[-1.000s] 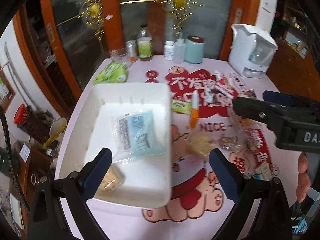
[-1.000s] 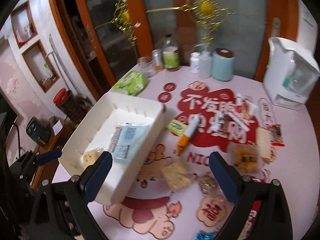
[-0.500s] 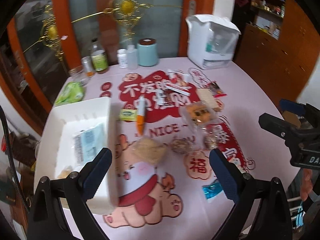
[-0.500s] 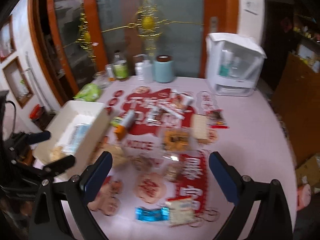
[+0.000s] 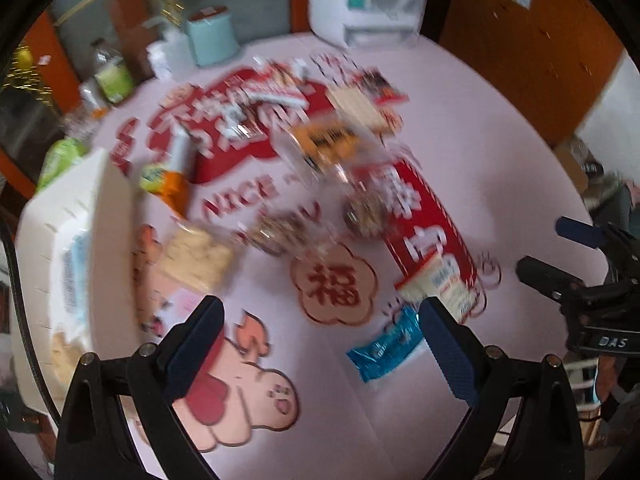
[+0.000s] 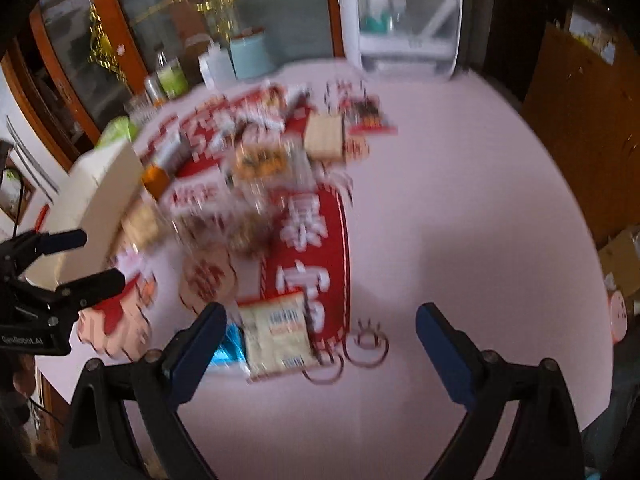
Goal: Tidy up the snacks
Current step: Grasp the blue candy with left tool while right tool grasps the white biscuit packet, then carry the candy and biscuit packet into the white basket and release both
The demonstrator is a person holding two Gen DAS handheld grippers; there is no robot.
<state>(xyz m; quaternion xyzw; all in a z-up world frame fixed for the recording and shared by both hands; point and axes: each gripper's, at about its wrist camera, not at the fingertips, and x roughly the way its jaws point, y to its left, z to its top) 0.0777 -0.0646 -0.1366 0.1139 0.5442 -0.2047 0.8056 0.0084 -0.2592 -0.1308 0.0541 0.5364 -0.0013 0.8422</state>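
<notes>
Both views are motion-blurred. A white bin (image 5: 108, 216) holding a few snack packets stands at the table's left; it also shows in the right wrist view (image 6: 108, 184). Several snack packets lie across the table's middle. A blue packet (image 5: 386, 350) and a cream packet (image 5: 438, 284) lie near the front; the cream packet (image 6: 278, 330) shows between my right fingers' left side. My left gripper (image 5: 320, 348) is open and empty above the table, near the blue packet. My right gripper (image 6: 320, 348) is open and empty, right of the cream packet.
The pink round table (image 6: 460, 208) carries red printed patterns. A white appliance (image 6: 400, 16), a teal canister (image 6: 250, 56) and bottles (image 6: 172, 76) stand along the far edge. A green packet (image 5: 60, 160) lies behind the bin. A wooden cabinet (image 6: 580, 128) stands to the right.
Both grippers have swung right, away from the bin, and dropped closer to the front packets. The bin has slid to the left of both views. Both stay open.
</notes>
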